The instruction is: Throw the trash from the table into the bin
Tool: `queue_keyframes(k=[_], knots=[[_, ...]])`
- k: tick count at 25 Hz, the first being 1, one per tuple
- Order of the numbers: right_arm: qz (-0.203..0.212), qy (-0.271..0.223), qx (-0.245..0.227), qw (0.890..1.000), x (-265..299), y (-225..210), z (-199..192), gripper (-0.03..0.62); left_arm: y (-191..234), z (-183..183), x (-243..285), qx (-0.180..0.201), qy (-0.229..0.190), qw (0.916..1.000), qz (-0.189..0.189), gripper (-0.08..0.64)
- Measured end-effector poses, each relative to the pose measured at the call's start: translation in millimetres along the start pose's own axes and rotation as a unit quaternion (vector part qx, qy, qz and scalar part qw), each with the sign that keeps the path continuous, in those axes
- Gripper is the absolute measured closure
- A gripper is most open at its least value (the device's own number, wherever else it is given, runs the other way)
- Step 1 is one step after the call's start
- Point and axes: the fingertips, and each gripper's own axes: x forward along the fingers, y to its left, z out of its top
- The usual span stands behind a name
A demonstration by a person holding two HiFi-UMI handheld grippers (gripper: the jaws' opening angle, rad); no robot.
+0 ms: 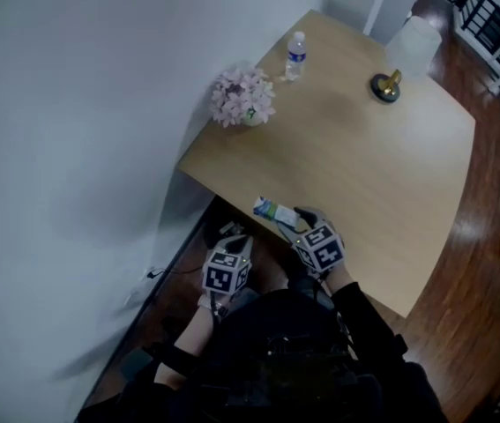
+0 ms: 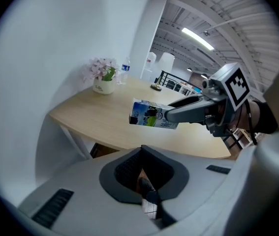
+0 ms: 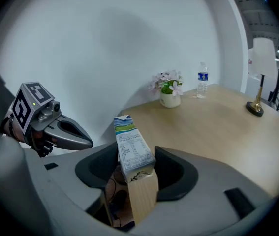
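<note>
A blue, green and white milk carton point(image 1: 274, 210) hangs just over the near-left edge of the wooden table point(image 1: 364, 166). My right gripper point(image 1: 292, 220) is shut on it. In the right gripper view the carton point(image 3: 132, 149) stands upright between the jaws of that gripper point(image 3: 137, 168). The left gripper view shows the same carton point(image 2: 151, 116) lying sideways in the right gripper point(image 2: 178, 113). My left gripper point(image 1: 231, 235) sits lower and to the left, beside the table edge, jaws together and holding nothing. I see no bin in any view.
On the table stand a pot of pink flowers point(image 1: 244, 98), a water bottle point(image 1: 295, 55) and a lamp point(image 1: 385, 86) with a white shade. A white wall runs along the left. Dark chairs point(image 1: 496, 33) stand at the far right on the wooden floor.
</note>
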Motion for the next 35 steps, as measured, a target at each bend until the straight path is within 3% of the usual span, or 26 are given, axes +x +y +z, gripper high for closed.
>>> queue_keyframes(k=[9,15,27,35], knots=[[0.067,0.048,-0.039,0.996,53,89,-5,0.351,56,-65,-39,-0.061,0.002,0.997,0.046,0.557],[0.085,0.109,-0.033,0.99,125,130,-53,0.351,93,-128,-40,-0.083,0.009,0.9949,0.056,0.555],[0.039,0.199,0.008,0.979,287,119,-173,0.353,170,-236,30,-0.124,0.044,0.9891,0.066,0.555],[0.043,0.246,0.007,0.968,372,115,-231,0.353,195,-269,64,-0.158,0.05,0.9831,0.078,0.555]])
